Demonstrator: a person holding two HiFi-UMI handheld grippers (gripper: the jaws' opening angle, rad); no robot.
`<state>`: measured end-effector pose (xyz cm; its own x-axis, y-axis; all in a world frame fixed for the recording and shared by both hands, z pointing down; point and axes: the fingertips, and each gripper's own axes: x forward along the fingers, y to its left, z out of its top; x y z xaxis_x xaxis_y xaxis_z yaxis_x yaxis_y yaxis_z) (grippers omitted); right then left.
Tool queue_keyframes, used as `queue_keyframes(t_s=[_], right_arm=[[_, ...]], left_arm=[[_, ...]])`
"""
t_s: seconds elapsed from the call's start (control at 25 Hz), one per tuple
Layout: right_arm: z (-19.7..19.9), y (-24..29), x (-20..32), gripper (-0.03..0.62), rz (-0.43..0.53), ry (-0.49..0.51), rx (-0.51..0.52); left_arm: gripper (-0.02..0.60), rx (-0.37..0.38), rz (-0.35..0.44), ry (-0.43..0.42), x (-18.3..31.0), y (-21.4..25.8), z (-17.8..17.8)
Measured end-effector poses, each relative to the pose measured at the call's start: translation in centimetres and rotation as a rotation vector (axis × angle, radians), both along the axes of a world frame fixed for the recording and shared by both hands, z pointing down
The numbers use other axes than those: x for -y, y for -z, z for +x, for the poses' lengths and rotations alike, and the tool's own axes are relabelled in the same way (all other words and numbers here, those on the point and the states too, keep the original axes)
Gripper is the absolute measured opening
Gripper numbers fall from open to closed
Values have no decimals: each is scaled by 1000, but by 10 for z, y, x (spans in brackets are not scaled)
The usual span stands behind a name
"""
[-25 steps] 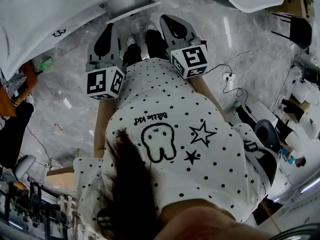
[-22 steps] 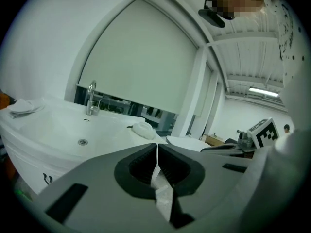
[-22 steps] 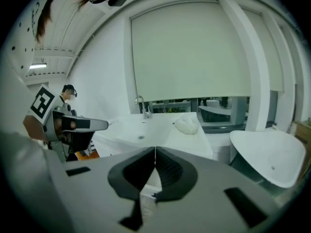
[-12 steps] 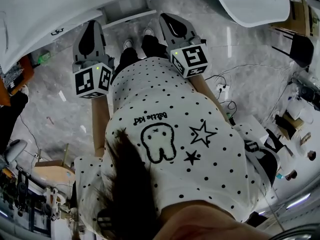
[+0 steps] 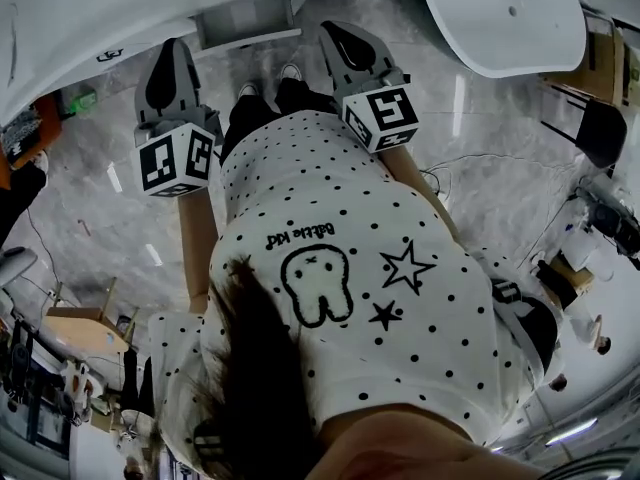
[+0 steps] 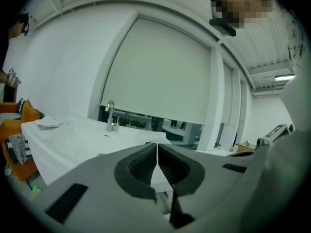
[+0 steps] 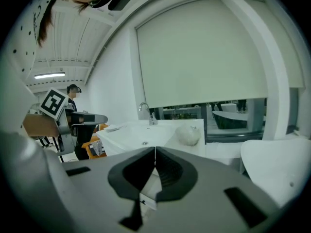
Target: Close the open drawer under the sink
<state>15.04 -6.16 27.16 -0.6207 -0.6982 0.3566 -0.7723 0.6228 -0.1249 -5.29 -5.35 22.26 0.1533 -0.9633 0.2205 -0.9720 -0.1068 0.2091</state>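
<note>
1. Our left tongs (image 5: 172, 48) and right tongs (image 5: 333, 38) are both pressed together, empty.
2. The open drawer (image 5: 247, 23) sits top centre under the sink (image 5: 100, 8), just ahead between them, its front running across the frame.

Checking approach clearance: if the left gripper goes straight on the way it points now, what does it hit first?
The sink. Its white near corner sits right behind the tips of the shut left gripper, and nothing shows between them. The views don't tell how far off it is.
</note>
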Motion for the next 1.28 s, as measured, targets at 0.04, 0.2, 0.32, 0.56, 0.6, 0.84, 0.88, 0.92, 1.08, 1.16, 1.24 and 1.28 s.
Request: queue_keyframes(t_s=[0.04,0.2,0.32,0.56,0.6,0.84,0.88,0.92,1.08,1.16,1.24,1.28], right_arm=[[1,-1,0,15,1,10,3],[7,-3,1,15,6,33,1],[15,-1,2,15,17,21,4],[30,0,4,15,24,-40,23],[30,0,4,15,24,-46,24],[26,-3,3,15,22,-72,36],[26,-1,2,15,22,-74,37],[26,1,1,15,20,-77,38],[20,5,2,15,14,-89,37],[14,6,4,15,12,-93,38],[9,8,5,15,10,-96,39],[9,9,5,15,9,-97,40]], left_arm=[[13,1,3,7,-1,-1,3],[12,9,10,16,-7,-1,15],[12,14,12,12,-12,-1,24],[12,8,6,-3,-14,-6,34],[12,5,3,-10,-14,-8,34],[12,3,-17,-27,-12,-15,29],[12,4,-18,-27,-12,-14,29],[13,3,-19,-28,-13,-12,28],[12,-7,-18,-39,-13,-7,19],[12,-10,-19,-43,-11,-5,11],[12,-10,-20,-47,-9,-4,6],[12,-10,-20,-48,-9,-3,5]])
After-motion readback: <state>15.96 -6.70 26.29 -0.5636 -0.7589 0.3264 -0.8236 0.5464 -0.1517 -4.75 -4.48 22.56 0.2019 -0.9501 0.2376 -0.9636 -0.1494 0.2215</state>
